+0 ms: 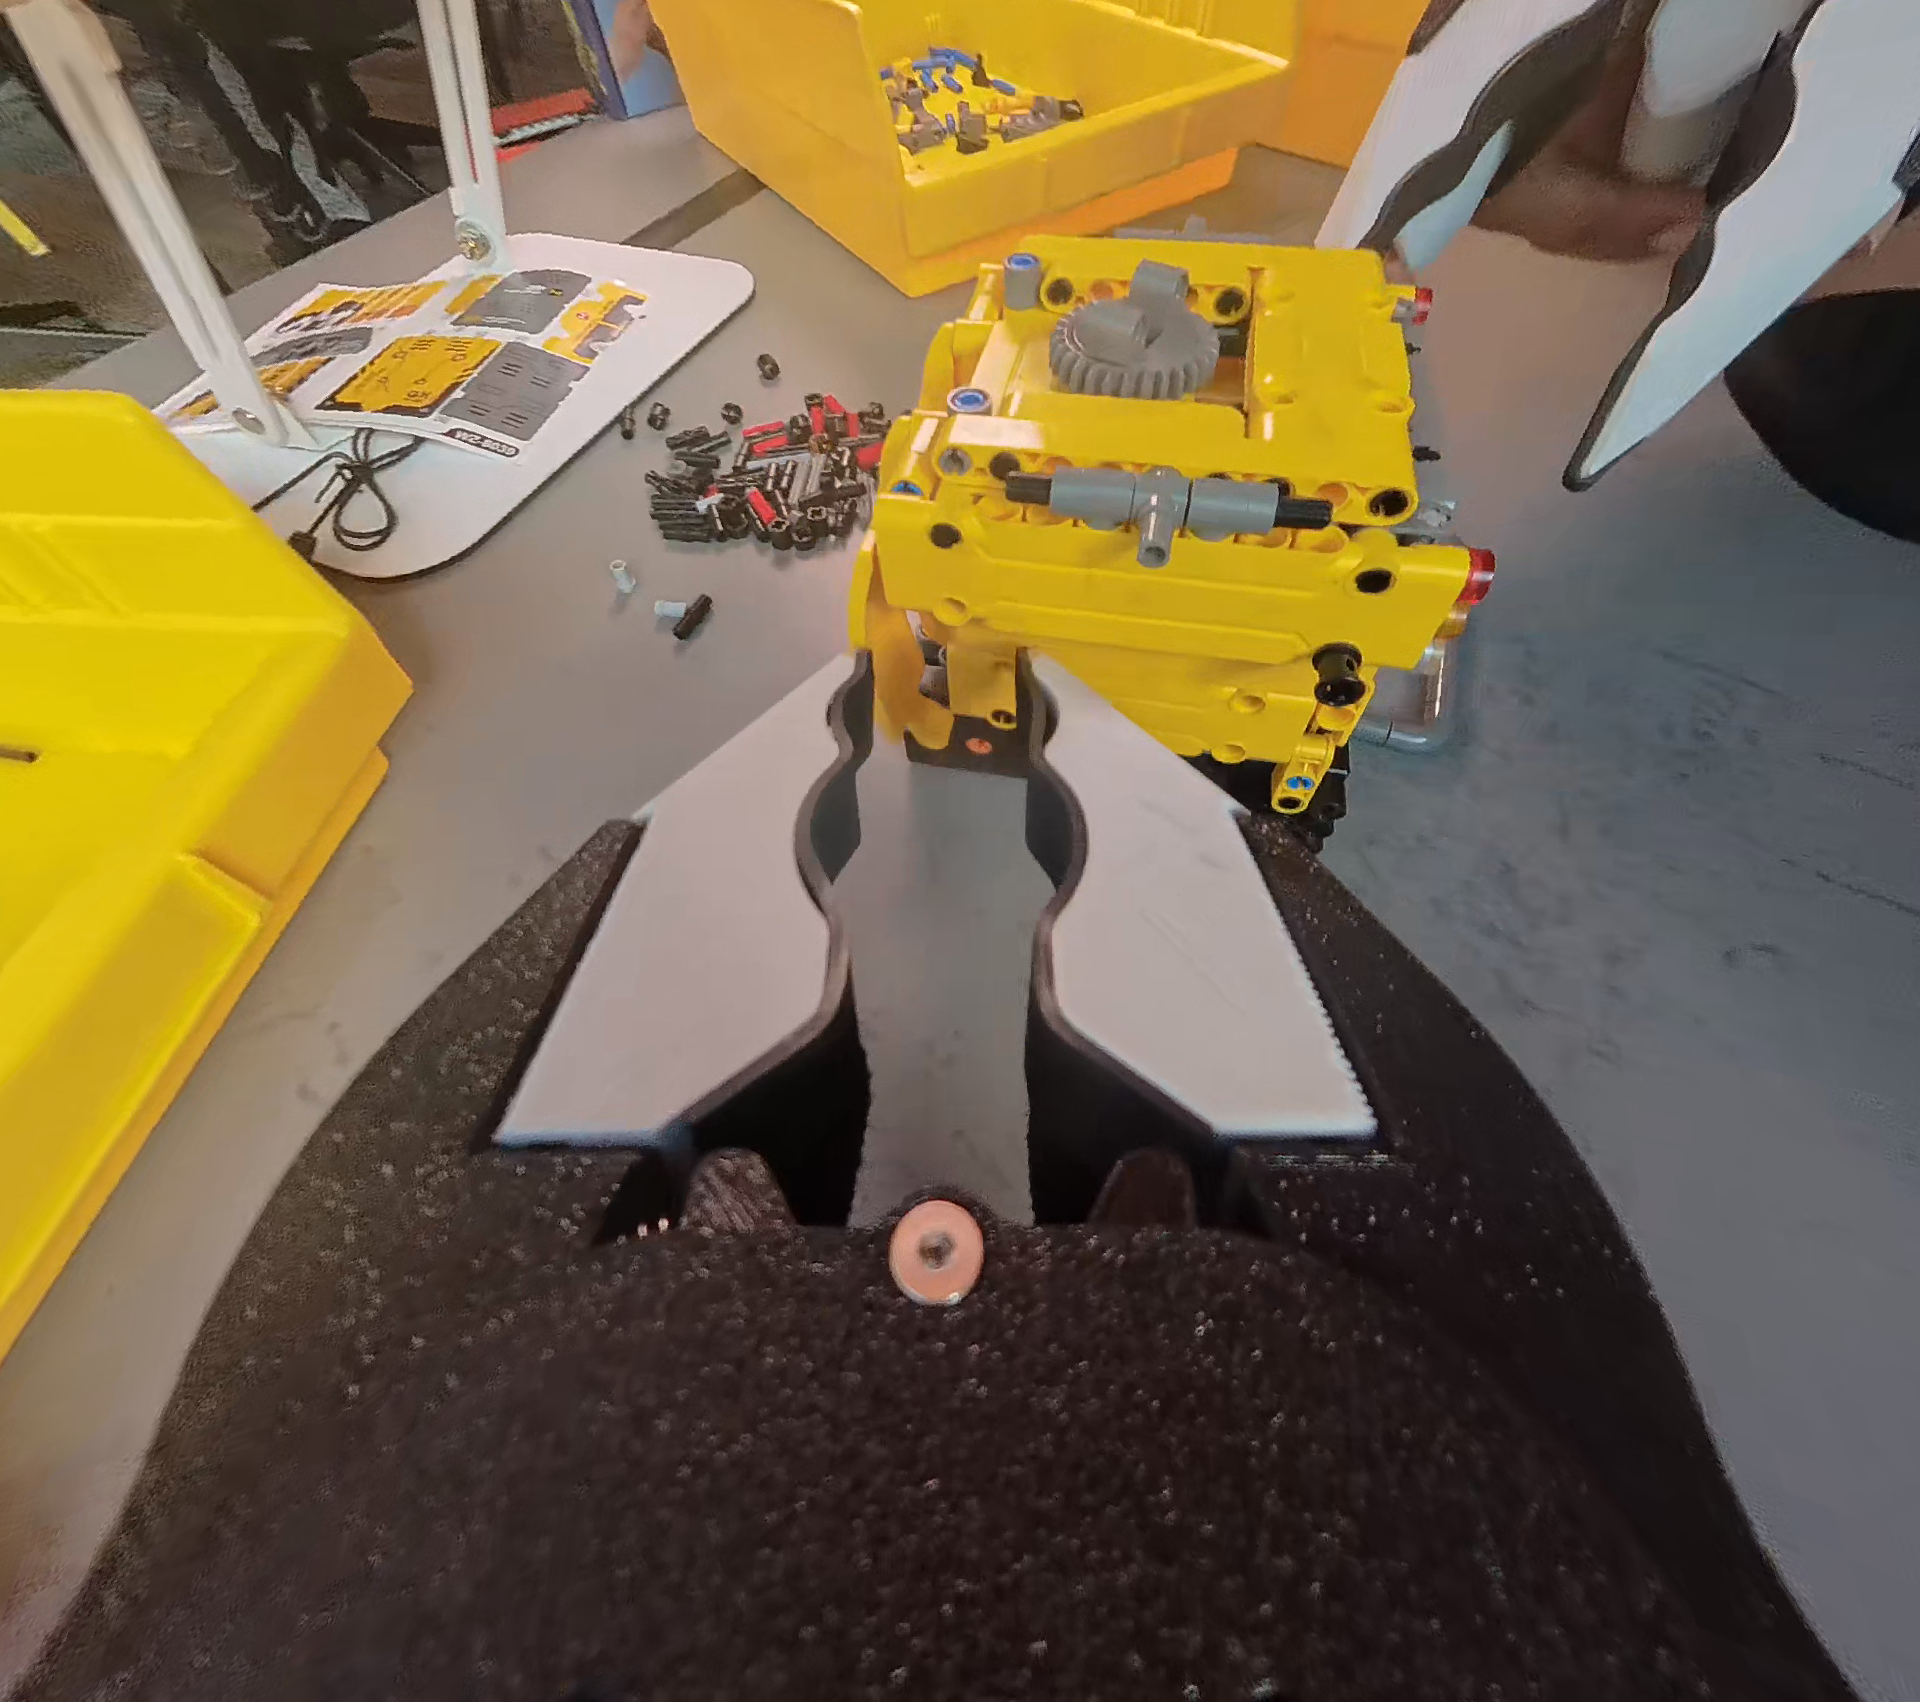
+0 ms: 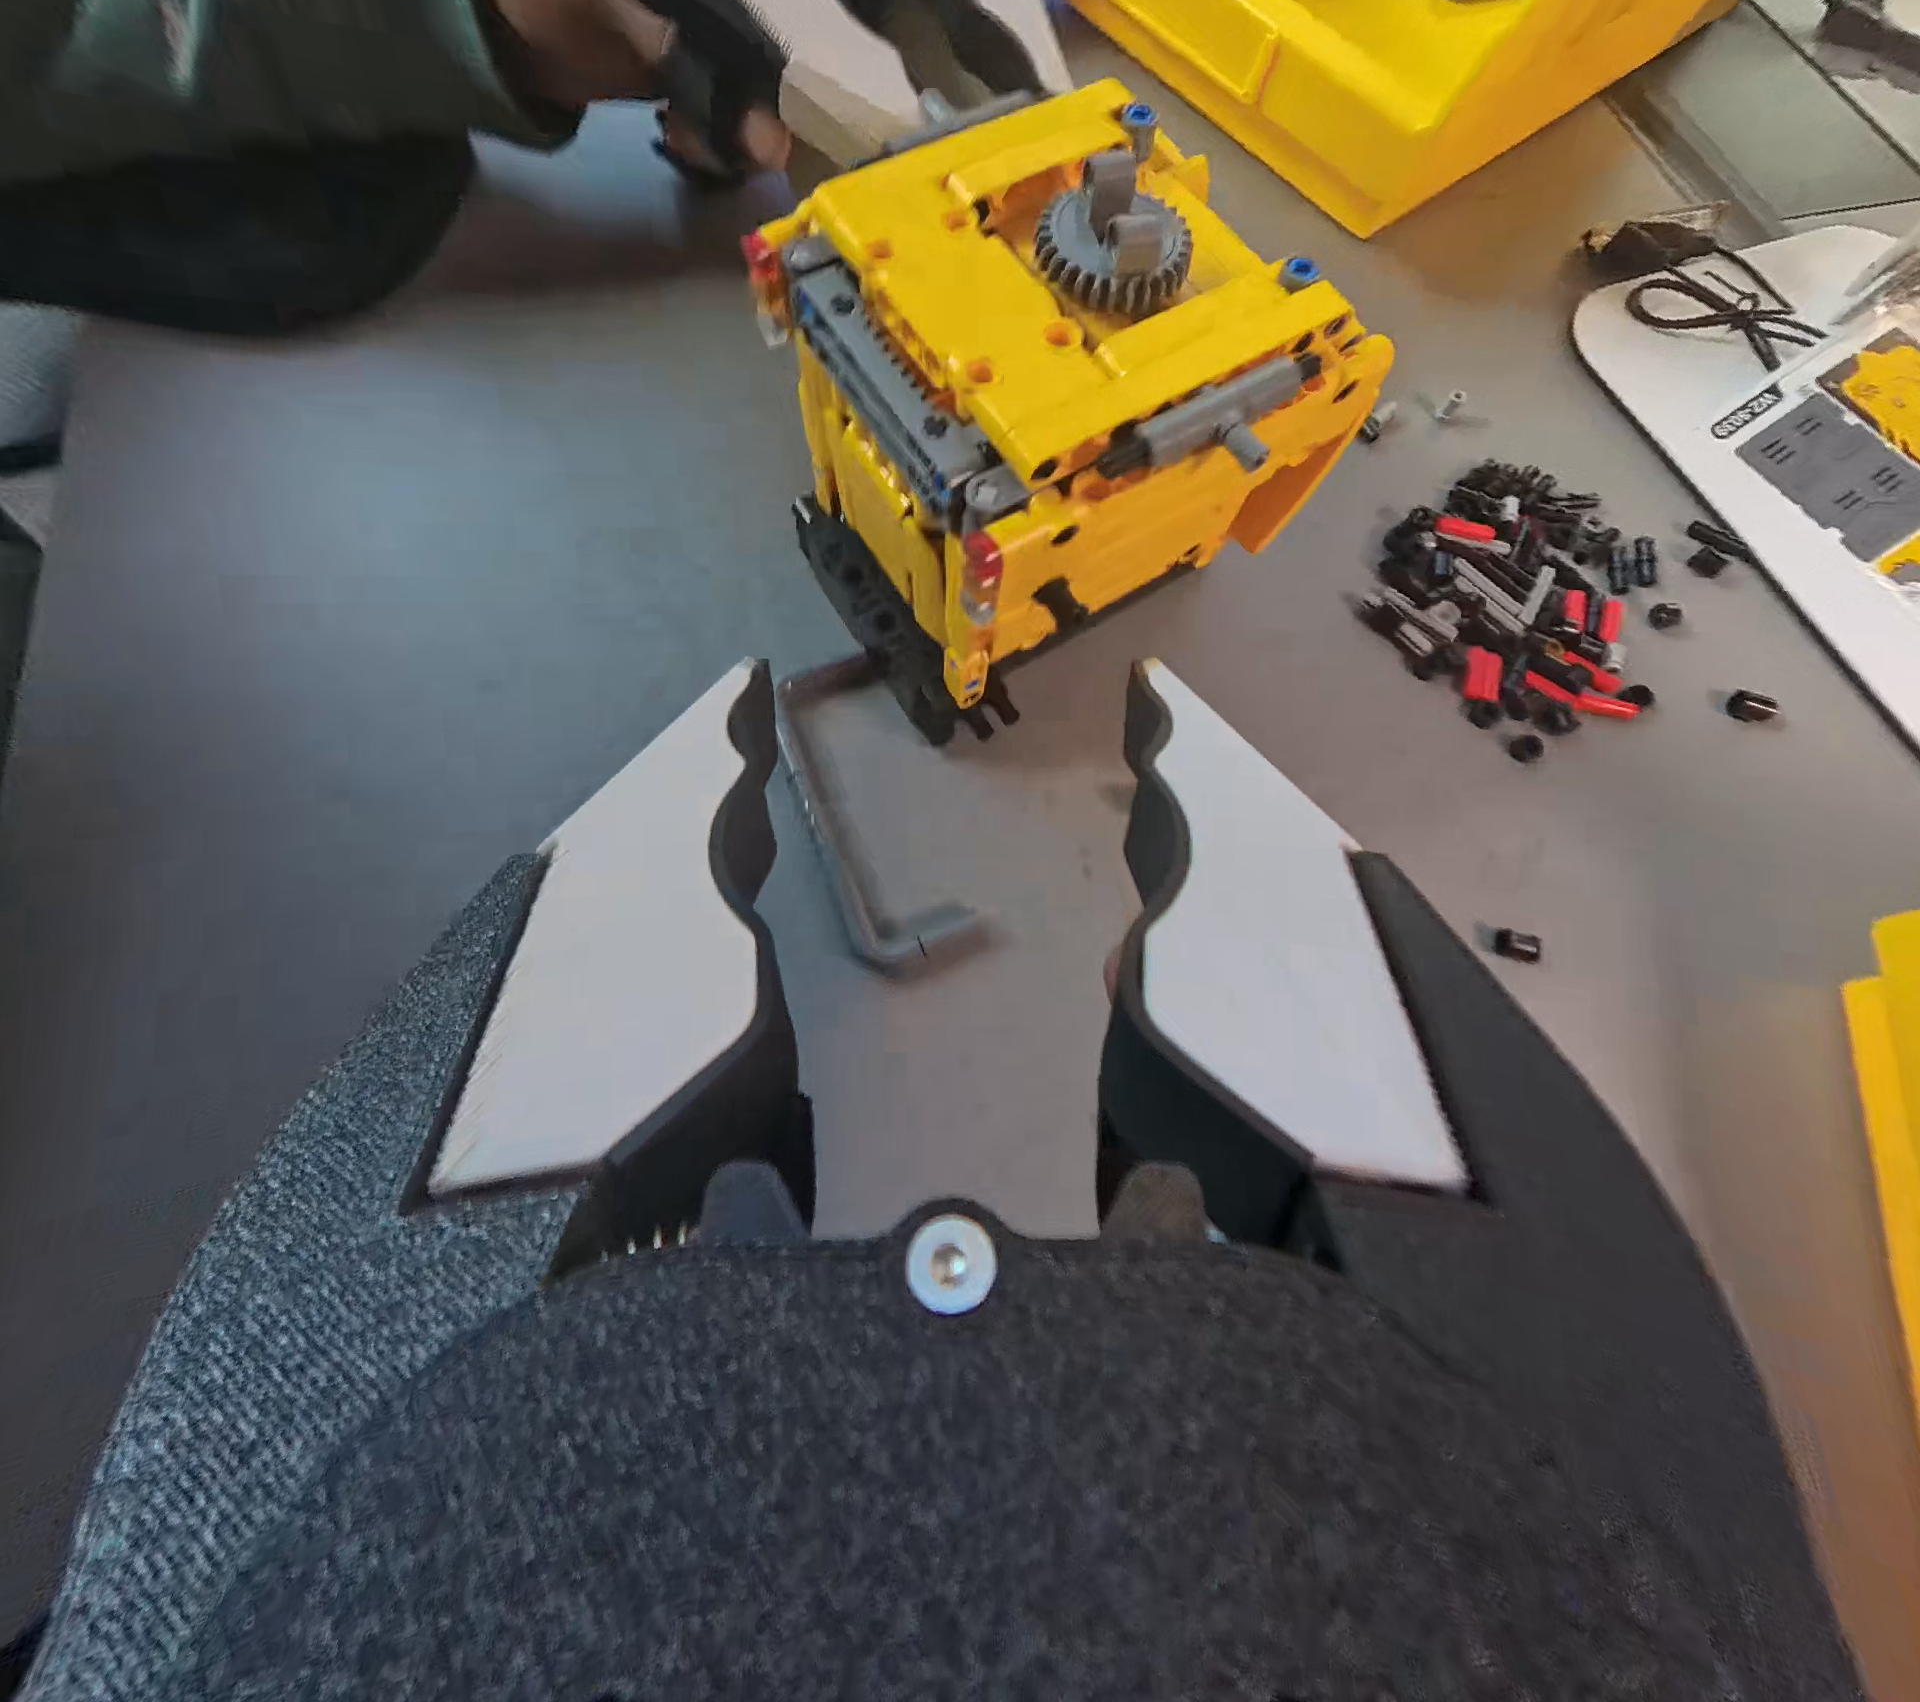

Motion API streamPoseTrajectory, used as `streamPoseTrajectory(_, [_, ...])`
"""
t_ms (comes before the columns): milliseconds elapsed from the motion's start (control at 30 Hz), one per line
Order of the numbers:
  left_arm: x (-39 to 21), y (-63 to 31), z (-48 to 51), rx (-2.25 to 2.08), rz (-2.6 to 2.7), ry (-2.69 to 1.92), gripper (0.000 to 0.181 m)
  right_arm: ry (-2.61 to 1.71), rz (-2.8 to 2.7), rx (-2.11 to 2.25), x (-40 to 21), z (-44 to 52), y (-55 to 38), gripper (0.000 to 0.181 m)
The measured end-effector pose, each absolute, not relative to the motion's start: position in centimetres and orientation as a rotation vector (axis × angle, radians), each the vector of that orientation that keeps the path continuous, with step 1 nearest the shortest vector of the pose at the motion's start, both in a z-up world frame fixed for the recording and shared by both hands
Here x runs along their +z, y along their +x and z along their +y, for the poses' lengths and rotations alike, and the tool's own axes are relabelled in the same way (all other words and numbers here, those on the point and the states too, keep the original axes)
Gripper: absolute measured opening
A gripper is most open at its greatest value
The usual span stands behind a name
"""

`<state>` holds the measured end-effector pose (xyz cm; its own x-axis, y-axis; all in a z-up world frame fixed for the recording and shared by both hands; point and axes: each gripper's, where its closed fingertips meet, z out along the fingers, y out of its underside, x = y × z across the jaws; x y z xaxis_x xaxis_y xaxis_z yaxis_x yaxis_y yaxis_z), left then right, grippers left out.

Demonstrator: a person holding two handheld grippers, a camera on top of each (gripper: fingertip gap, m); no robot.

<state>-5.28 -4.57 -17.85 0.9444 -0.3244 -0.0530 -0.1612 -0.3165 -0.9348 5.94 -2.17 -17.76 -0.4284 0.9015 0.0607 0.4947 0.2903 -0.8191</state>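
Left wrist view: grey table (image 1: 1662,873) carries the yellow brick model (image 1: 1143,509), steadied because the left gripper (image 1: 945,696) has its jaws closed on the model's lower corner. Right gripper (image 2: 945,676) hovers just beside it, jaws spread wide, empty. Loose pins (image 1: 769,478) lie near.

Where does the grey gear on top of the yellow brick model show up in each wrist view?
Left wrist view: grey gear sits above centre, atop the yellow model, beyond the left gripper.
Right wrist view: grey gear sits upper centre, right of middle.
Shared landmark: the pile of black and red pins.
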Motion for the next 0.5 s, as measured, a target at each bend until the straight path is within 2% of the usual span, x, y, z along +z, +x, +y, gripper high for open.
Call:
streamPoseTrajectory(100, [-18.9,-4.7,-4.1,-0.181,0.446,-1.944,0.026,-1.090,-2.250,0.857,-19.7,-3.5,8.5,0.056])
streamPoseTrajectory(167, [-19.0,-3.8,-4.0,-0.250,0.497,-1.943,0.012,-1.009,-2.355,0.706,-21.8,-3.8,9.2,0.051])
streamPoseTrajectory(267, [-19.1,-3.0,-3.5,-0.316,0.536,-1.947,0.000,-0.975,-2.404,0.665,-23.5,-4.2,8.5,0.028])
streamPoseTrajectory(333, [-19.1,-2.7,-3.1,-0.319,0.558,-1.944,0.000,-1.003,-2.424,0.716,-23.9,-4.5,8.3,0.015])
streamPoseTrajectory(467, [-19.1,-2.1,-2.6,-0.336,0.597,-1.937,0.001,-1.020,-2.445,0.767,-24.1,-4.7,8.6,0.007])
streamPoseTrajectory(500, [-19.1,-2.1,-2.7,-0.350,0.605,-1.941,0.009,-1.021,-2.443,0.771,-24.1,-4.7,8.8,0.007])
